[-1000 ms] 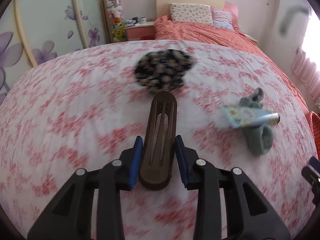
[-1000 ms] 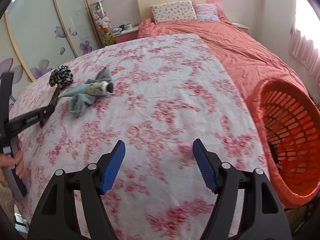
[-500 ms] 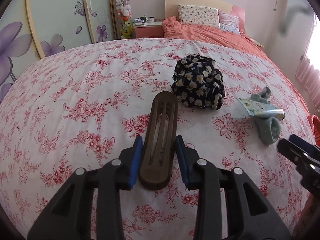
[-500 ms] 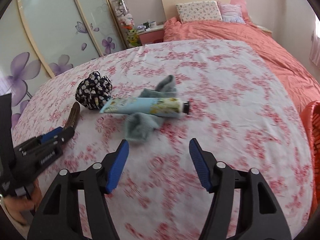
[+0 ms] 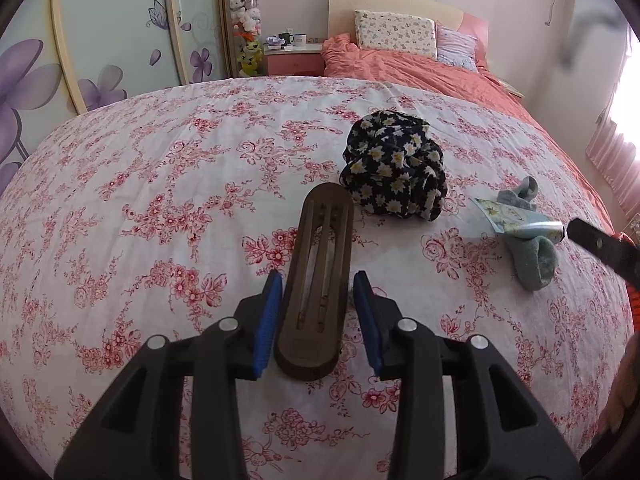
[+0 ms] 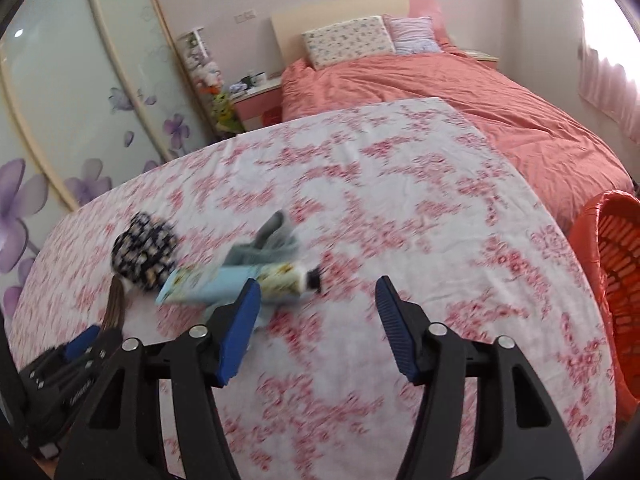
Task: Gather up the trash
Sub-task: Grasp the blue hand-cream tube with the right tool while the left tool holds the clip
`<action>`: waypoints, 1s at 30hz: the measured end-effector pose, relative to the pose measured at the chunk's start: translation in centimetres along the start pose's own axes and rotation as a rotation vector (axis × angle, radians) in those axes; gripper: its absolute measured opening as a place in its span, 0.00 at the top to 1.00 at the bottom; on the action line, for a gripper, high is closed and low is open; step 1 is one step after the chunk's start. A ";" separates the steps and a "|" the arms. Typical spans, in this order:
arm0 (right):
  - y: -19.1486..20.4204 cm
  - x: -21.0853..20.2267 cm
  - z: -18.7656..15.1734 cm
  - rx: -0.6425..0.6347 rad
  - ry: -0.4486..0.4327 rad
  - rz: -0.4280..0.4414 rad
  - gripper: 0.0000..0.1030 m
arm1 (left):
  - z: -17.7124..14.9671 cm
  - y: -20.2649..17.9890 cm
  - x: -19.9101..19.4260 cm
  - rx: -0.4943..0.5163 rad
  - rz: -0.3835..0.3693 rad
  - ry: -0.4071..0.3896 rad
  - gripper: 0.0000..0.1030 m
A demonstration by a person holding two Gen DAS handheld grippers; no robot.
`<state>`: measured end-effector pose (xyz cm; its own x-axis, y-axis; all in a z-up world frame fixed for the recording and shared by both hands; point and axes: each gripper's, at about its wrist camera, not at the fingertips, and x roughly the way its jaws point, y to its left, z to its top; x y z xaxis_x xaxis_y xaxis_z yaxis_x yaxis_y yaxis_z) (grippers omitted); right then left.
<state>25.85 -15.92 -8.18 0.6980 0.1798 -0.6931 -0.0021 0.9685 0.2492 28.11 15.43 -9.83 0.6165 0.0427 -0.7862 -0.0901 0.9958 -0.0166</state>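
Right claw (image 6: pixel 316 312) has neared the floral-printed tube (image 6: pixel 240 278), lettering unreadable.

Room fittings: bed (image 5: pixel 420 68) with salmon duvet, floral pillow (image 5: pixel 394 34) against a pale headboard (image 5: pixel 384 2), striped pillow (image 5: pixel 456 48) beside it. Pink nightstand (image 5: pixel 294 58) bearing mugs (image 5: pixel 292 38). Clear column of plush toys (image 5: pixel 246 26) just beside the nightstand. Wardrobe doors (image 5: pixel 112 32), purple flower pattern. Pink curtain (image 5: pixel 612 156) at the window.
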 end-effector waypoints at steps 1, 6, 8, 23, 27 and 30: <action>-0.2 0.2 0.4 0.010 -0.011 -0.009 0.47 | 0.0 0.0 0.0 0.002 0.001 0.001 0.63; -0.5 2.2 2.5 -0.012 0.000 -0.090 0.50 | -0.1 -0.3 0.0 0.012 0.007 0.002 0.61; -0.5 3.4 2.7 -0.062 0.049 -0.120 0.51 | -0.1 -0.4 0.0 0.014 0.009 0.003 0.61; 0.1 -0.9 0.2 -0.131 0.103 0.126 0.57 | -0.2 -0.5 -0.1 0.019 0.016 0.004 0.60; 0.9 -0.1 0.2 -0.130 0.104 0.112 0.57 | -0.2 -0.5 -0.1 0.020 0.016 0.004 0.60; 1.3 0.7 -0.2 -0.124 0.120 0.110 0.57 | -0.2 -0.5 -0.1 0.019 0.015 0.004 0.60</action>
<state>26.21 -14.50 -8.43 0.5986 0.2976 -0.7437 -0.1666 0.9544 0.2479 27.99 14.92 -9.87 0.6124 0.0577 -0.7885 -0.0847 0.9964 0.0072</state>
